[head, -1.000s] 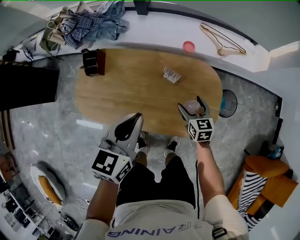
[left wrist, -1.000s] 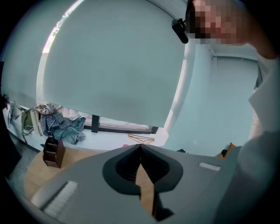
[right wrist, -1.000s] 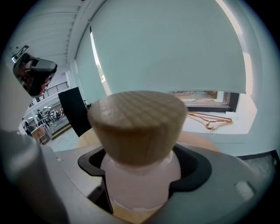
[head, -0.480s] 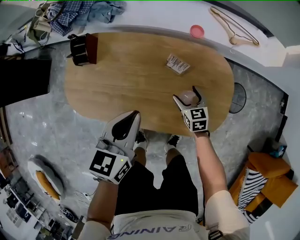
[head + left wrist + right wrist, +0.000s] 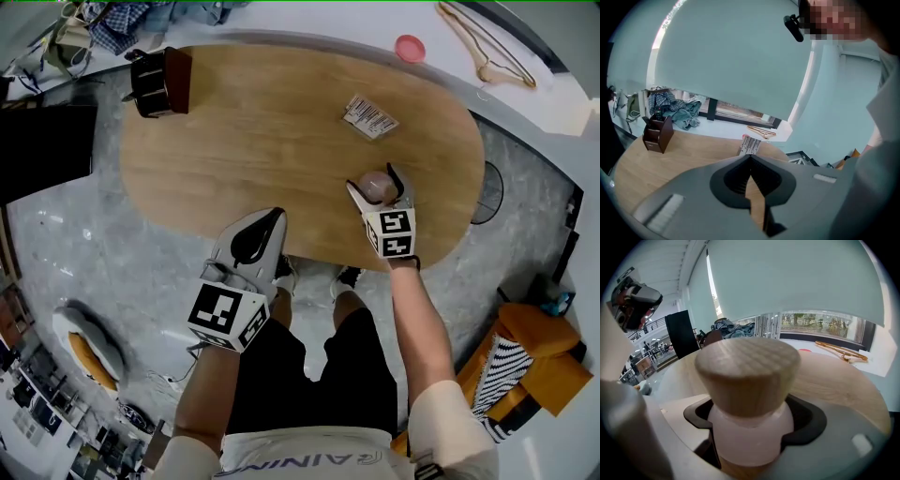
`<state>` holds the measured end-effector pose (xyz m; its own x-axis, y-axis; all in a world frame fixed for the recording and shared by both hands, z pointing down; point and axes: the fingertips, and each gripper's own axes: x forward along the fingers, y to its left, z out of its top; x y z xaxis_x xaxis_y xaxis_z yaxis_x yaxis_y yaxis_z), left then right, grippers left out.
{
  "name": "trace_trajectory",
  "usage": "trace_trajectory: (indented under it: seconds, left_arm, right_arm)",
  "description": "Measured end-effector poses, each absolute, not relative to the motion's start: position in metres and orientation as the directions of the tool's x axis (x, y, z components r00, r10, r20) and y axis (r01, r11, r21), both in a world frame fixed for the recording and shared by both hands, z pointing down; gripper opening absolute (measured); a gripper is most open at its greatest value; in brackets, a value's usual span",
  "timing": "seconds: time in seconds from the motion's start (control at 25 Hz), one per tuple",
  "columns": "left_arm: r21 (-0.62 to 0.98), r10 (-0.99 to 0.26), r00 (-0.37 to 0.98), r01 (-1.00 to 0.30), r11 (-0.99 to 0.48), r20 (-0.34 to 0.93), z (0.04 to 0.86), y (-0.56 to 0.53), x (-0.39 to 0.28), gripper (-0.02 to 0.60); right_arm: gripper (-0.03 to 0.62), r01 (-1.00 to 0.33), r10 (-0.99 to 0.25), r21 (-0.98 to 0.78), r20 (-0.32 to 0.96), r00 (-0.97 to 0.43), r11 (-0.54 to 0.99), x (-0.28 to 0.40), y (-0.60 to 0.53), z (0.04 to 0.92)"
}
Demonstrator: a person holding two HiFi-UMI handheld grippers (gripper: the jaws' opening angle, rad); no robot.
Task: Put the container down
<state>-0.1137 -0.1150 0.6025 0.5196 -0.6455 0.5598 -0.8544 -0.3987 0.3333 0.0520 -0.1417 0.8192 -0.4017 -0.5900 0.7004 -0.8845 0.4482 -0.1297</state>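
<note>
A pale pink container [image 5: 378, 187] with a round wooden lid [image 5: 747, 369] sits between the jaws of my right gripper [image 5: 375, 181], which is shut on its body [image 5: 749, 430]. It is over the near right part of the oval wooden table [image 5: 262, 141]; whether its base touches the top cannot be told. My left gripper [image 5: 272, 219] is at the table's near edge, left of the right one. Its black pads [image 5: 740, 180] are together with nothing between them.
On the table are a dark brown box [image 5: 159, 80] at the far left and a barcoded packet [image 5: 369, 116] beyond the container. The white ledge behind holds a pink dish [image 5: 410, 47], a wooden hanger [image 5: 483, 42] and clothes [image 5: 112, 19]. The person's legs [image 5: 309, 366] are below.
The right gripper has carried the container forward, farther in over the table from its near edge. The left gripper has stayed by the near edge, still shut.
</note>
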Motion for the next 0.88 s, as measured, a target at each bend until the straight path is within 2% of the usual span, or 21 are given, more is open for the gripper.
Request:
trace_trajectory:
  seconds: [0.68,0.88]
  left_arm:
    - [0.35,-0.609,0.545,-0.838,-0.418,0.576,0.616,-0.104,-0.108,0.002]
    - [0.355,-0.611,0.553,-0.833,-0.424,0.566,0.61,-0.101,-0.106,0.002]
  right_arm:
    - [0.431,-0.881,-0.577,-0.077,0.729,-0.369,0.467,0.048,-0.136,0.829]
    - [0.497,-0.887,-0.587,-0.127,0.706,-0.396,0.444,0.049,-0.138,0.825]
